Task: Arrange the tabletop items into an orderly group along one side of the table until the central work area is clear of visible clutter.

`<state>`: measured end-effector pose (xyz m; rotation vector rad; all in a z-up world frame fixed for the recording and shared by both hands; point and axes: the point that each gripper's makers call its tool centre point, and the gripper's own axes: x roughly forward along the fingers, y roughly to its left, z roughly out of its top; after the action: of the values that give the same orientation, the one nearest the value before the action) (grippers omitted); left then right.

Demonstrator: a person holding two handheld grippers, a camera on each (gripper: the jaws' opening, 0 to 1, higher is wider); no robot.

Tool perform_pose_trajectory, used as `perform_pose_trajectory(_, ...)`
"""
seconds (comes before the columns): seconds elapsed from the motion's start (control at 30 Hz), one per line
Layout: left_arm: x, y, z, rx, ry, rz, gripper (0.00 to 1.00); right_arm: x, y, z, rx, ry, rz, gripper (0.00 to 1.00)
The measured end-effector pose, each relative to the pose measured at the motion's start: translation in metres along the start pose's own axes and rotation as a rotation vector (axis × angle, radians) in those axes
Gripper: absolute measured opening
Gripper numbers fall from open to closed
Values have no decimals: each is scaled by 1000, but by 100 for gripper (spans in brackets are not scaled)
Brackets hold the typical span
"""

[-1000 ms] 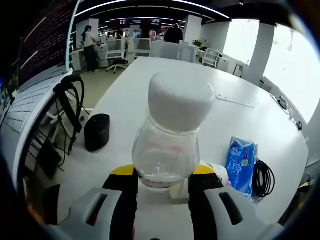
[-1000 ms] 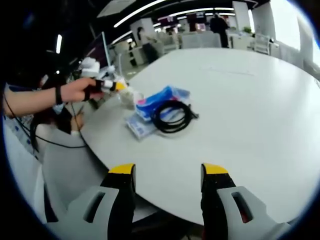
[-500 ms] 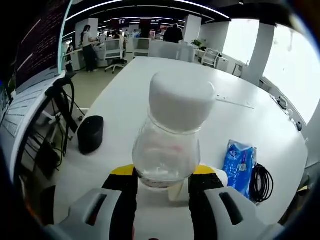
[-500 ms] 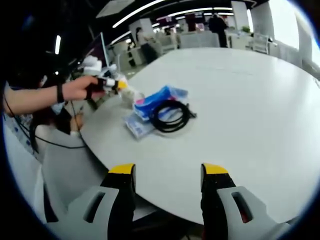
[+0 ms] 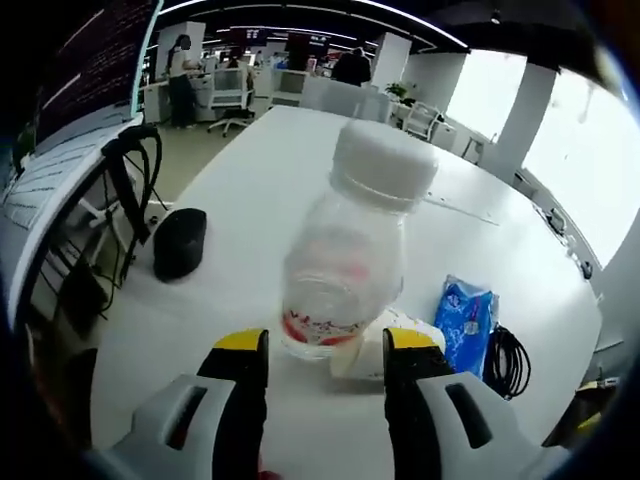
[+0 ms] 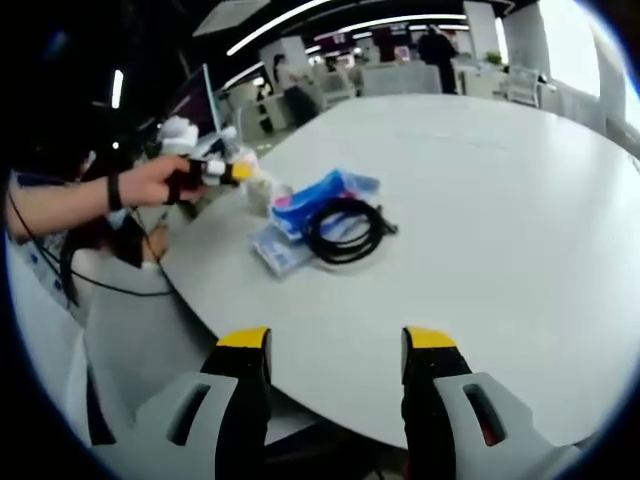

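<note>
Bottle (image 5: pixel 345 260), clear with a white cap, stands tilted between the left tongs (image 5: pixel 325 348), whose jaws look slack around its base (grip uncertain). Right tongs (image 6: pixel 335 345) hang wide and empty over the bench (image 6: pixel 480 200). Next, I judge: settle it upright beside the blue packet (image 5: pixel 465 322) and cable (image 5: pixel 507 358).

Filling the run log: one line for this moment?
left tool: holds bottle | right tool: open, over table edge | cable on packs

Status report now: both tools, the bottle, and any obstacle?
Left tool shut on clear bottle, tilted. Right tool open, over table edge. Blue packet and black cable close by.
</note>
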<state>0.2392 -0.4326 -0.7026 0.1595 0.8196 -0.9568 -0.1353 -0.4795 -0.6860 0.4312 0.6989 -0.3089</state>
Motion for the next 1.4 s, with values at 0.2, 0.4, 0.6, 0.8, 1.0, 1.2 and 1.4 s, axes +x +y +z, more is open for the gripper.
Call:
perform_pose_trajectory(0.2,-16,7,-17,-17,1,9,43,4,3,-1,0,2,11,51)
perform_pose_trajectory(0.4,-32,14,-46,-35,25,19,43,12,8,-2,-5,9,30,51)
perform_pose_trajectory(0.6,-52,16,-72,-79,39,27,42,22,15,2,-23,15,56,51)
perform_pose_trajectory(0.8,-70,12,-92,-94,55,18,42,35,22,11,-55,21,85,51)
perform_pose_trajectory(1.0,-80,7,-96,-83,48,2,42,46,28,22,-90,25,112,51)
perform_pose_trajectory(1.2,-85,7,-91,-124,25,-10,42,57,33,35,-131,33,139,51)
perform_pose_trajectory(1.4,-90,4,-88,-129,13,-16,42,68,39,49,-158,33,159,51)
